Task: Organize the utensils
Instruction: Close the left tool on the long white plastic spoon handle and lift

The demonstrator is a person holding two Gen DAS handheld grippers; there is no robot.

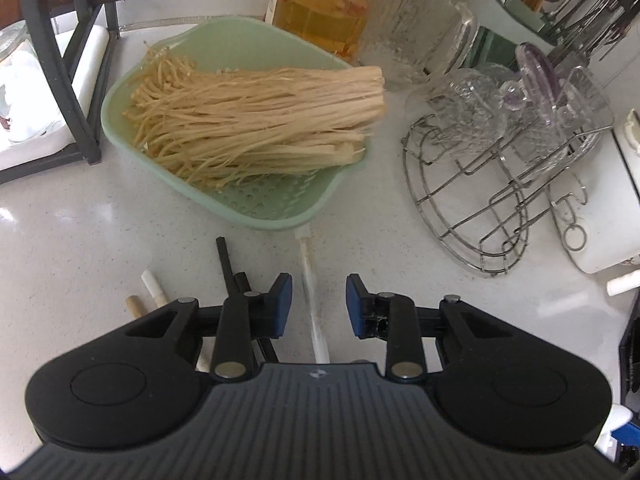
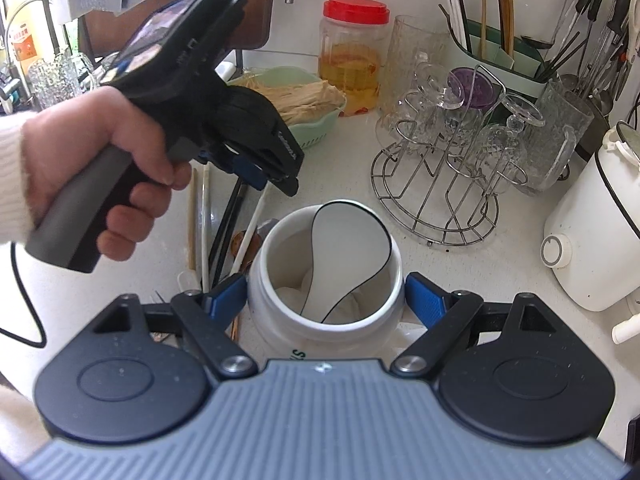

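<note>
A white ceramic jar [image 2: 394,264] stands between the blue pads of my right gripper [image 2: 324,300], which press on its two sides. Inside the jar leans a white spoon with a black rim [image 2: 348,240]. Left of the jar lie loose utensils on the counter: a white chopstick [image 1: 311,288], black chopsticks [image 1: 226,264], another white one [image 1: 154,284] and a wooden one [image 1: 134,306]. My left gripper [image 1: 318,305] points down over them, its jaws astride the white chopstick without touching it. In the right wrist view a hand holds that left gripper [image 2: 272,178] above the pile.
A green colander [image 1: 280,216] of enoki mushrooms sits just beyond the chopsticks. A wire rack [image 1: 460,216] with upturned glasses stands to the right, a red-lidded jar [image 2: 354,56] behind. A white cooker [image 2: 592,232] is at the far right, a utensil holder [image 2: 500,56] at the back.
</note>
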